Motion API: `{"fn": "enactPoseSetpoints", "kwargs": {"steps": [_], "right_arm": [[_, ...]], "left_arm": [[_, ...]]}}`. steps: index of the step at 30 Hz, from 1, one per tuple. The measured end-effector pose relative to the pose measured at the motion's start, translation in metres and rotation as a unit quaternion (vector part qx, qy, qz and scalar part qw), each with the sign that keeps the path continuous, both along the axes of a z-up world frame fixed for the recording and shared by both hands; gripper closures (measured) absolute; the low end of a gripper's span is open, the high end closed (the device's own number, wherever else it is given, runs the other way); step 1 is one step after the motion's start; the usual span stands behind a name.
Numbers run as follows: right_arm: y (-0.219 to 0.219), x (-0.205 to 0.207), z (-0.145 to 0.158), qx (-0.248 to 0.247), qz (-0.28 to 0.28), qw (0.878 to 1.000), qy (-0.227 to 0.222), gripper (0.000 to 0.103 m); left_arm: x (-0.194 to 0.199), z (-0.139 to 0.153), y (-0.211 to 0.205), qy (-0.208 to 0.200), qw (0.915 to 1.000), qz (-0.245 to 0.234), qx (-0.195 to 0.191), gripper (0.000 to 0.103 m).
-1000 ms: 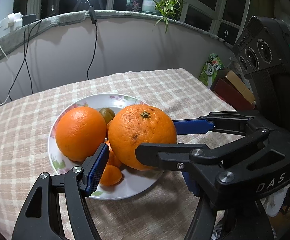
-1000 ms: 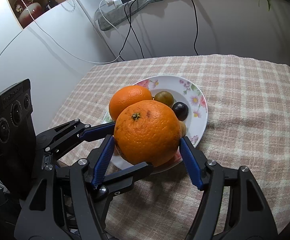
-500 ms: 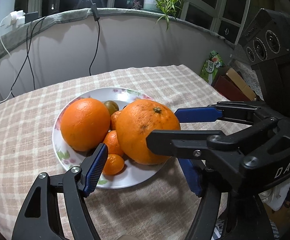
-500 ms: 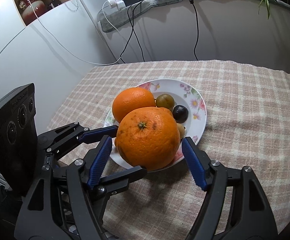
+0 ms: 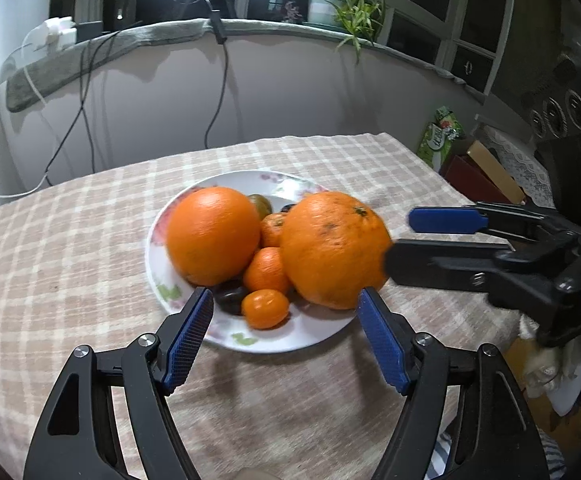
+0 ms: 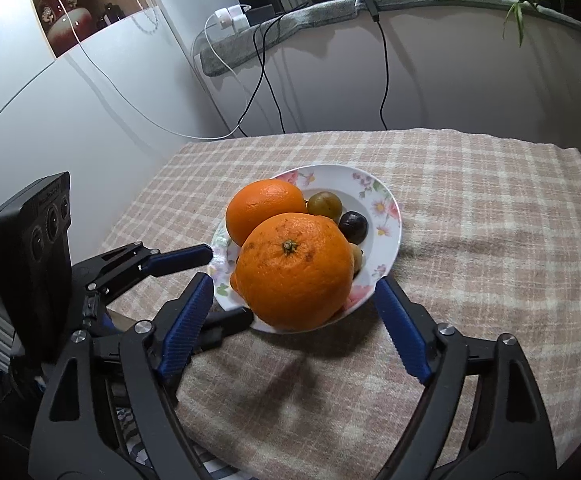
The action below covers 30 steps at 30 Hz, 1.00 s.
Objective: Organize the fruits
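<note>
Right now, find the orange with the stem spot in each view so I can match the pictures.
Left wrist view: the spotted orange sits right of centre, on the plate's right side.
Right wrist view: the same orange sits at centre, on the plate's near edge.
Shared landmark: the smooth orange beside it.

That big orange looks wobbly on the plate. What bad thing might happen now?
The big orange sits at the plate's near rim, partly overhanging, so it might roll off onto the tablecloth. The right gripper is opening, its fingers clear of the orange, so nothing steadies it. If it shifts, the small oranges beside it could scatter too.
</note>
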State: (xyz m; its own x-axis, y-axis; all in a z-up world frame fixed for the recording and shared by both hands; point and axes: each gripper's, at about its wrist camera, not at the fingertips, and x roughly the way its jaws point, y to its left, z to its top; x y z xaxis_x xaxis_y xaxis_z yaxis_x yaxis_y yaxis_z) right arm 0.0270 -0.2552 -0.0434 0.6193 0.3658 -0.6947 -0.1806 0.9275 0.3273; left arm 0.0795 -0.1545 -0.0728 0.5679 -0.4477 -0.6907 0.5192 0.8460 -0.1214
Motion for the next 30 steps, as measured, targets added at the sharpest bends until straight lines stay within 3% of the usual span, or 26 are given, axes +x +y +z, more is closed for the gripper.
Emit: {"fn": "enactPoseSetpoints", "kwargs": {"steps": [8,15,19,30], "right_arm": [[-0.004,-0.019,0.005,-0.032,-0.024,0.999,-0.020,0.013],[0.003,-0.036,0.007,-0.097,-0.054,0.993,-0.039,0.012],[0.000,-0.043,0.004,-0.095,-0.077,0.992,-0.040,0.001],[-0.010,-0.058,-0.008,-0.098,-0.141,0.985,-0.034,0.000]], "left_arm": [[-0.009,0.003,0.017,0.002,0.9998,0.020,0.003,0.023],[-0.021,0.006,0.029,0.003,0.9994,0.035,0.001,0.023],[-0.027,0.008,0.036,-0.002,0.9987,0.052,0.001,0.023],[-0.033,0.004,0.043,0.007,0.9974,0.071,0.003,0.023]]}}
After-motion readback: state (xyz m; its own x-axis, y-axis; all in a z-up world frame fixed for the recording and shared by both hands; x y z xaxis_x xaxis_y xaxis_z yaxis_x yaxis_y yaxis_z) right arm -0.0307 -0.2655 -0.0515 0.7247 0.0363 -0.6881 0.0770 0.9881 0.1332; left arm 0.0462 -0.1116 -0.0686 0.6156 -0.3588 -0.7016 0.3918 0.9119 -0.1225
